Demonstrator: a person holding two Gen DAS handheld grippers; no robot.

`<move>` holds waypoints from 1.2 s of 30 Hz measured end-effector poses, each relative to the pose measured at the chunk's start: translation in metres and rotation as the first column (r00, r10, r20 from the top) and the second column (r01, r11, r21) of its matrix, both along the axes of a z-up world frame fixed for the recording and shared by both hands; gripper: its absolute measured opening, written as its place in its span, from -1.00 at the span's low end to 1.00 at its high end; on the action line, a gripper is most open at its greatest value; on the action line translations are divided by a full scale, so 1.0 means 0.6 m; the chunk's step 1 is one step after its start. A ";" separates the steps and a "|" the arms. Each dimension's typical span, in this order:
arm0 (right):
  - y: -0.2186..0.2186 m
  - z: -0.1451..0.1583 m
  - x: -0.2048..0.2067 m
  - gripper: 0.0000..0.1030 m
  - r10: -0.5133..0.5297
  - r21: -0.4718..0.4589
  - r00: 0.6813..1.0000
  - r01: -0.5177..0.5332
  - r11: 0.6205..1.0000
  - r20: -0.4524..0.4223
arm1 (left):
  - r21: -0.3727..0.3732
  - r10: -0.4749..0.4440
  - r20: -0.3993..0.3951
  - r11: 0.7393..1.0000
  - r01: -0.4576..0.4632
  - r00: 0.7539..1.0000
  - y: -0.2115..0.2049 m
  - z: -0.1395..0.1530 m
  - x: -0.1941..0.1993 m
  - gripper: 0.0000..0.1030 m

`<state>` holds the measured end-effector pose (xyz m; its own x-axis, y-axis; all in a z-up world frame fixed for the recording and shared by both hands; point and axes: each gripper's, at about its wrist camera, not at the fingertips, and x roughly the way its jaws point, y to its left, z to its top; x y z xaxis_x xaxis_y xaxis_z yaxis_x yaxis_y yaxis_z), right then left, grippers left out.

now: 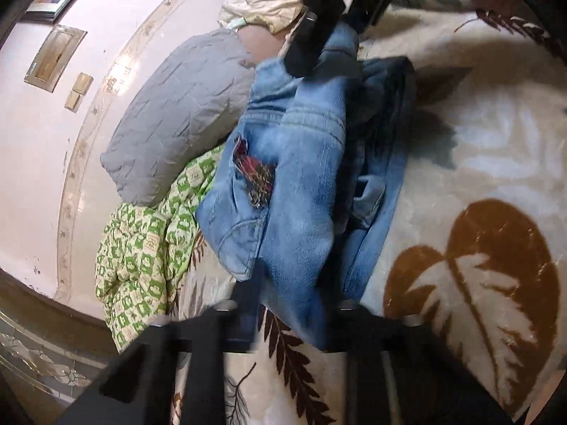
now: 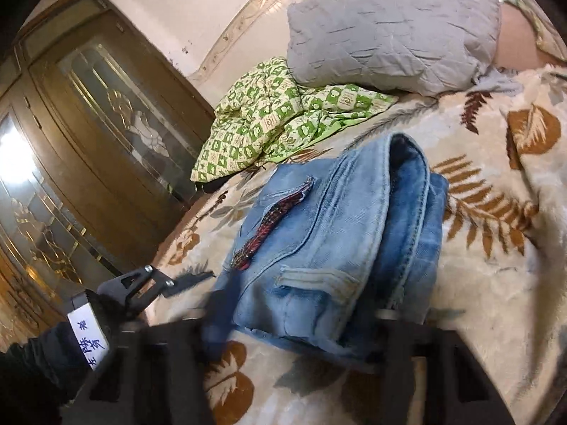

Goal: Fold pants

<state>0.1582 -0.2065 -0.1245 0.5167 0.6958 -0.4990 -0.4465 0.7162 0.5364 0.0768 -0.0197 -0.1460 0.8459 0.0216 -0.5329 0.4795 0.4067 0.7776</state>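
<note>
The folded jeans [image 2: 336,248] lie on the bed [image 2: 496,265] — left claw [image 1: 290,304] clamped on denim at six o'clock; right claw [image 2: 301,322] straddles the bundle, grip unclear.

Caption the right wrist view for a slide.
Folded light-blue denim jeans on a leaf-patterned fleece blanket, grey pillow behind.

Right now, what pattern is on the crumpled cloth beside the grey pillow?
The crumpled cloth has a green and cream check with small motifs, clearest in the right wrist view.

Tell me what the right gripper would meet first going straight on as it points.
The folded jeans; their near edge lies between the fingers of the right gripper, so contact looks immediate, though depth is unclear.
</note>
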 end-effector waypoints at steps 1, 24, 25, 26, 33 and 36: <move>0.002 0.000 0.000 -0.49 -0.006 -0.022 1.000 0.006 1.000 0.006 | -0.002 0.002 -0.010 1.000 -0.002 1.000 0.000 -0.001 -0.001 -0.77; -0.007 -0.012 -0.002 -0.82 -0.098 -0.214 0.995 0.102 0.972 0.030 | 0.008 0.051 -0.070 0.999 -0.051 0.996 0.007 -0.032 -0.011 -0.89; -0.007 -0.011 -0.003 -0.82 -0.098 -0.214 0.995 0.102 0.972 0.030 | 0.012 0.048 -0.062 0.999 -0.047 0.997 0.007 -0.030 -0.013 -0.83; -0.007 -0.011 -0.003 -0.81 -0.099 -0.213 0.995 0.104 0.972 0.032 | 0.012 0.046 -0.058 0.999 -0.045 0.997 0.007 -0.027 -0.017 -0.82; -0.012 0.007 -0.010 -0.49 -0.080 -0.155 0.996 0.083 0.984 0.024 | -0.275 0.093 -0.099 0.954 -0.117 0.991 0.052 0.078 -0.032 0.76; -0.025 0.028 -0.016 0.82 -0.097 -0.102 0.994 0.102 0.990 0.045 | -0.431 0.146 -0.171 0.878 -0.207 0.974 0.083 0.128 0.001 0.79</move>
